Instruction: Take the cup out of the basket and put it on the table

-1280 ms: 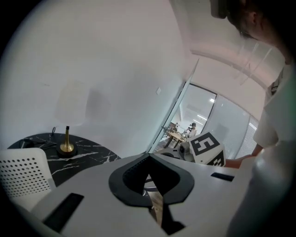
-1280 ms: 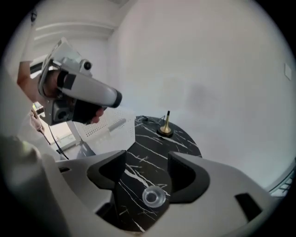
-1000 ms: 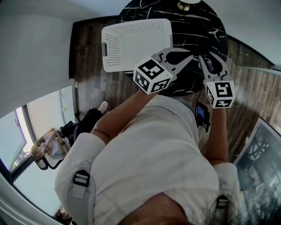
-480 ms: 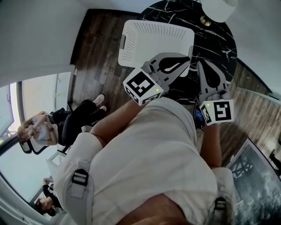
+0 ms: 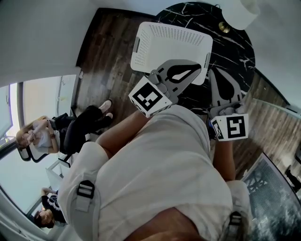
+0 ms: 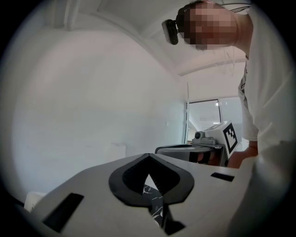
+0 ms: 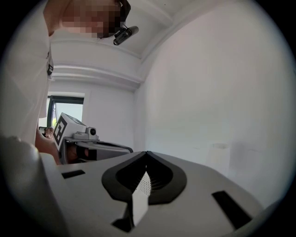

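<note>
The right gripper (image 5: 215, 71) has just been closing. A second ago its jaws were standing apart over the worktop (image 5: 230, 52); now they are pressing together with nothing between them. Through the slit behind their tips only a strip of the white perforated basket (image 5: 171, 44) is showing. The left gripper (image 5: 196, 65) is also holding its jaws tip to tip and empty, with black marble showing through its slit. Both grippers have been rising and pulling back towards the person's chest, and they are now pointing out level at the pale wall (image 7: 217, 92).

So neither gripper is carrying the cup. Empty jaws drawn back like this would suit a cup already set down as well as one waiting in the basket.

I am not finding the cup. The basket is lying just beyond and below the left jaws. What shows of it is bare mesh, but those jaws are covering its near corner. Beyond the right jaws, a white rounded thing (image 5: 241, 12) beside a brass piece (image 5: 225, 27) is running off the top edge. I cannot tell whether that is the cup.
</note>
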The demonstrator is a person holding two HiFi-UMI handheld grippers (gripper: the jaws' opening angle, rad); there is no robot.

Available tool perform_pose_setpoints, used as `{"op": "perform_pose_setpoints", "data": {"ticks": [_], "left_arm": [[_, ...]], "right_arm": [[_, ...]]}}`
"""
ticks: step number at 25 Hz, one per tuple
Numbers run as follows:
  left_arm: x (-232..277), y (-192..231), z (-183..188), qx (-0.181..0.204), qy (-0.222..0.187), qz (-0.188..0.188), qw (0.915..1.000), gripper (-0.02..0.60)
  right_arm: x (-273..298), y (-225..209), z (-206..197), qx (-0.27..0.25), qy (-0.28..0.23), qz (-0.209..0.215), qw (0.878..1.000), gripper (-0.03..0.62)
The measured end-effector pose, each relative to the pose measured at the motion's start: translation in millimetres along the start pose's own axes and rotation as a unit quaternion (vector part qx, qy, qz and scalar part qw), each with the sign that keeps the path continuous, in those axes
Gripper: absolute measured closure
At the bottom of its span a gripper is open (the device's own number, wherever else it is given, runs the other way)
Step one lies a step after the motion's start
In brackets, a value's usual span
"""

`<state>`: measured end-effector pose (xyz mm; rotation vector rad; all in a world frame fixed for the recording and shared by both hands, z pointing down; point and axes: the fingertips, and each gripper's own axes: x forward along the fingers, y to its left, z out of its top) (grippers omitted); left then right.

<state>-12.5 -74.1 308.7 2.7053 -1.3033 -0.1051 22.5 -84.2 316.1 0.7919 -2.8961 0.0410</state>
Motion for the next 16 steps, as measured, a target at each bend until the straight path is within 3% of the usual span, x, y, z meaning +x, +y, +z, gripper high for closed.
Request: {"op": "perform_pose_setpoints", "data": {"ticks": [16], "left_arm": [[-4.2,-9.3,2.3,0.0,-0.002,0.0,1.0,0.576]], "right_arm": [[-3.9,8.8,-2.4,-0.004,0.008,0.008,1.0,0.586]]}}
